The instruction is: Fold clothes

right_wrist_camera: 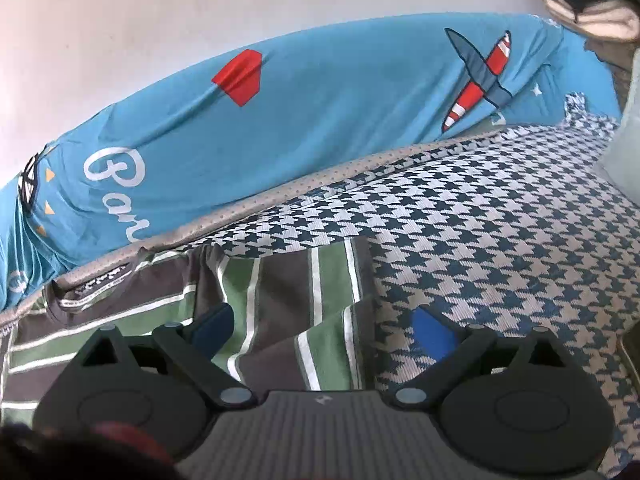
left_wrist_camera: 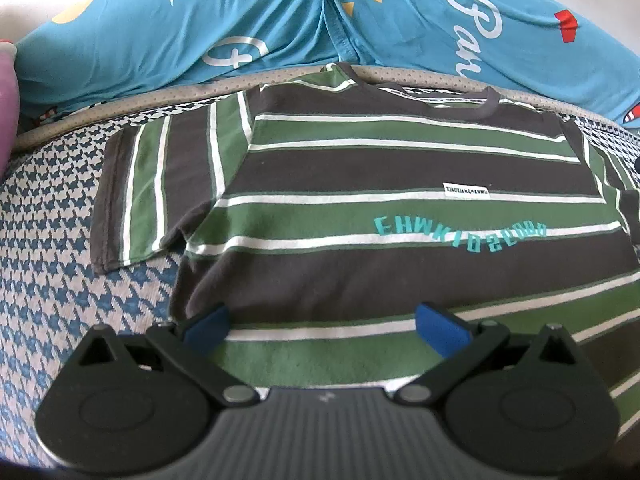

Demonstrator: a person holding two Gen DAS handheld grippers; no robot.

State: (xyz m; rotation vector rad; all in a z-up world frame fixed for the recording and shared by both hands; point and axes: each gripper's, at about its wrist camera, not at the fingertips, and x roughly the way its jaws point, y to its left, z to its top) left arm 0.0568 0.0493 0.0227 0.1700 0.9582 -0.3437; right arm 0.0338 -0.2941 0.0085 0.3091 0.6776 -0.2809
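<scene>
Folding progress: I judge this barely begun; the striped T-shirt lies spread flat, front up, on the houndstooth bed cover, both sleeves out and no fold made in the body.
Left gripper: my jaws stand wide apart over the lower part of the shirt, holding nothing.
Right gripper: jaws also wide and empty, straddling the edge of the right sleeve, one pad over cloth, the other over bare cover.
Sleeve state: the right sleeve looks rumpled or partly turned over on itself, though from this low angle I can't be sure.
Still to do: sleeves in, body folded, by my reckoning.
Writing on shirt: teal arched letters read roughly "EHWKID 2C000"; a small white chest label reads "XIAOXIANGHANMU".
Behind: a blue printed sheet with white script beginning "Par", plus star, aeroplane and paper-plane prints.
</scene>
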